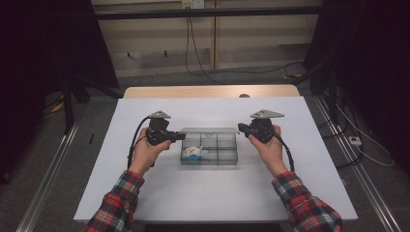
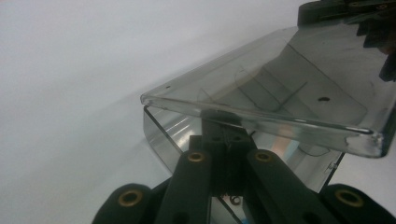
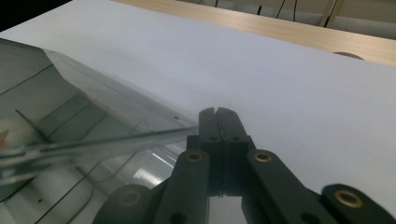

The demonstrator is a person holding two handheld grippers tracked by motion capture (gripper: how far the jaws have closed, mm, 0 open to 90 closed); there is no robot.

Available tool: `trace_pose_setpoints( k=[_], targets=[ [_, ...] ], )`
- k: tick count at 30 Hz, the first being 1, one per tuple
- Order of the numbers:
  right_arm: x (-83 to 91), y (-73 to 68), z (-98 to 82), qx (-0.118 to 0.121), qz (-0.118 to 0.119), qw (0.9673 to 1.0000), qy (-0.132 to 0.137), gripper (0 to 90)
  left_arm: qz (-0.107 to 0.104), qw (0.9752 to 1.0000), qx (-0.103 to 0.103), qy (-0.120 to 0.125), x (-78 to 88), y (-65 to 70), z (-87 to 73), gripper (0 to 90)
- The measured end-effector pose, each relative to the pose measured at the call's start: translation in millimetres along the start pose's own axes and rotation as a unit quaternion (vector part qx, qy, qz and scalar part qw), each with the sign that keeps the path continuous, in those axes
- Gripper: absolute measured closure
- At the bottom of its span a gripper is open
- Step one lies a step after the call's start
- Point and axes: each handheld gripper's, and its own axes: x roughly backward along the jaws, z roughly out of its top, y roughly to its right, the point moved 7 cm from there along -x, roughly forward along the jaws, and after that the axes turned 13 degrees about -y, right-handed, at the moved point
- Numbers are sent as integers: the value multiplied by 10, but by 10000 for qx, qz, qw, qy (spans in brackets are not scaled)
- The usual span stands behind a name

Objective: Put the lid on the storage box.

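A clear plastic compartment box (image 1: 227, 155) sits mid-table with its clear lid (image 1: 208, 130) raised. One front-left compartment holds a small white and blue item (image 1: 193, 152). My left gripper (image 1: 178, 136) is at the box's left side, shut. In the left gripper view its jaws stand together, and my left gripper (image 2: 224, 122) has its tips tucked under the lid's (image 2: 299, 70) front rim. My right gripper (image 1: 241, 128) is at the box's right side. It is shut and empty, and in the right gripper view my right gripper (image 3: 218, 112) lies just beside the lid's (image 3: 70, 107) corner.
A white sheet (image 1: 217, 193) covers the table, with a bare wooden strip (image 1: 208, 92) along the far edge. Cables and dark stands lie on the floor beyond and to both sides. Plaid sleeves come in from the near edge.
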Motion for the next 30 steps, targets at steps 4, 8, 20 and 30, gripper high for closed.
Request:
trace_pose_setpoints(
  k=[4,8,20,30],
  targets=[
    [62,14,-78,-4,46,10000,-22,898,-26,10000,-6,-12,-8,4,-14,900],
    [112,-40,-156,32,168,9998,-76,899,-14,10000,-30,-42,-11,8,-30,900],
    [173,-233,-216,242,430,9987,-130,899,-3,10000,-48,-24,-4,27,-49,900],
    [144,-276,-241,239,522,9982,-152,899,6,10000,-42,-2,-9,38,-79,900]
  ],
)
